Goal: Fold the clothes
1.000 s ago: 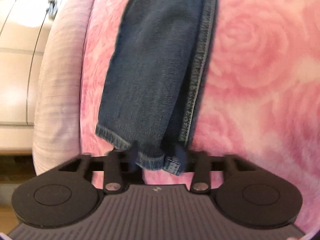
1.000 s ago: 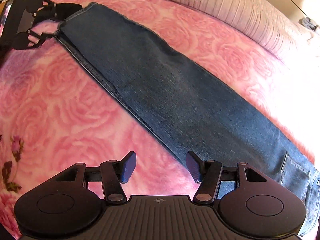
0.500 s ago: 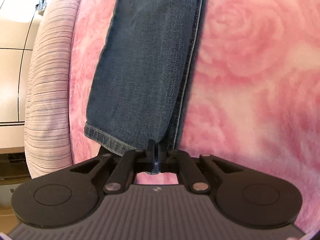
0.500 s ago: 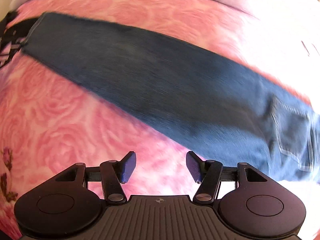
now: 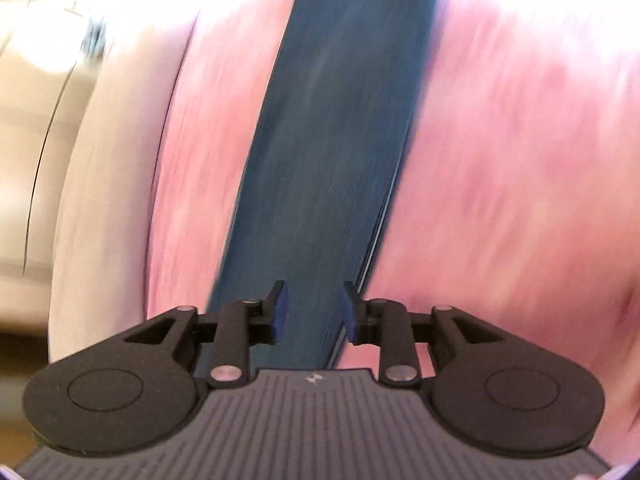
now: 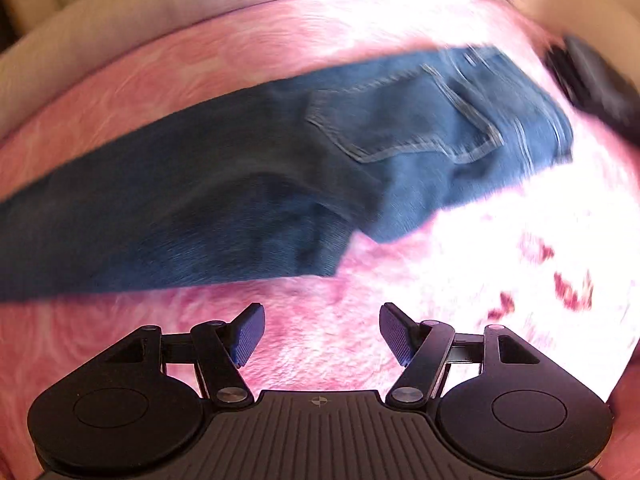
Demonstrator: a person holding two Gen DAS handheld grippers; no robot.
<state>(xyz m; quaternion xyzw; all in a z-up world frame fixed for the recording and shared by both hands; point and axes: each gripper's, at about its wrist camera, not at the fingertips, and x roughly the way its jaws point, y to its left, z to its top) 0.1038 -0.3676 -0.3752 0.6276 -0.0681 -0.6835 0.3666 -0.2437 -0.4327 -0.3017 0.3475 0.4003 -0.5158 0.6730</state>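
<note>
Jeans [image 6: 240, 184] beyond parted right tongs [image 6: 322, 334]

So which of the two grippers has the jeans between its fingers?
The left gripper: the jeans run up between its open fingers. The right gripper, also open, has only pink blanket between its fingers.

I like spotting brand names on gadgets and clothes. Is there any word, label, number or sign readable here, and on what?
No readable words or numbers anywhere.
Left gripper: a small pale mark on its ribbed body, a symbol, not letters.
Right gripper: a small crosshair-like mark on its ribbed body, no text.
Jeans: only stitching on the back pocket; any label is too blurred to tell.
Pink blanket: a blurred pattern, no writing.
</note>
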